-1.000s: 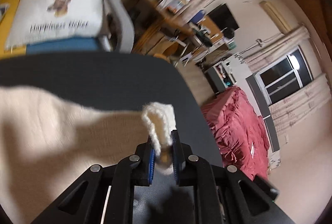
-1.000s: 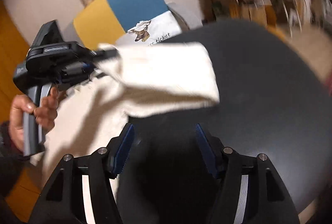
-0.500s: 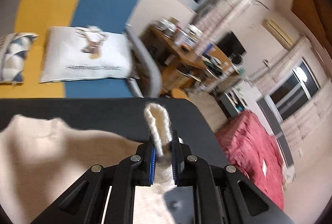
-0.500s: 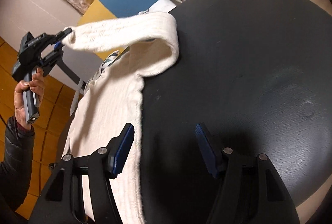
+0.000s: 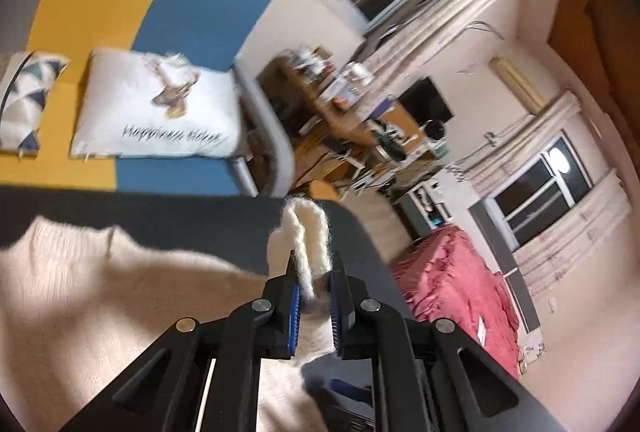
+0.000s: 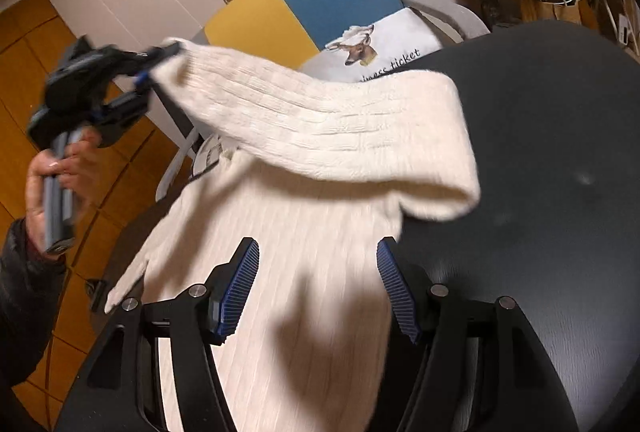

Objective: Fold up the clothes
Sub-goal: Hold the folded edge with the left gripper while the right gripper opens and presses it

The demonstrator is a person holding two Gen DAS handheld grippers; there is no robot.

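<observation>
A cream knitted sweater (image 6: 304, 264) lies on a round black table (image 6: 552, 192). My left gripper (image 5: 314, 290) is shut on the cuff of its sleeve (image 5: 306, 240), which sticks up between the blue pads. In the right wrist view that same left gripper (image 6: 154, 66), held by a hand (image 6: 60, 172), lifts the sleeve (image 6: 320, 128) up and to the left, so it arches over the sweater's body. My right gripper (image 6: 318, 272) hovers open just above the sweater's body, nothing between its fingers.
Behind the table stands a yellow and blue sofa (image 5: 160, 4) with a white deer cushion (image 5: 160, 112) and a patterned cushion (image 5: 20, 100). A cluttered wooden desk (image 5: 344, 112) and a red bedcover (image 5: 460, 292) lie to the right. Orange wooden doors (image 6: 32, 72) are at left.
The left gripper has carried the sleeve cuff up and across to the left, folding the sleeve over the sweater. The right gripper has shifted left, from over bare table to over the sweater's body.
</observation>
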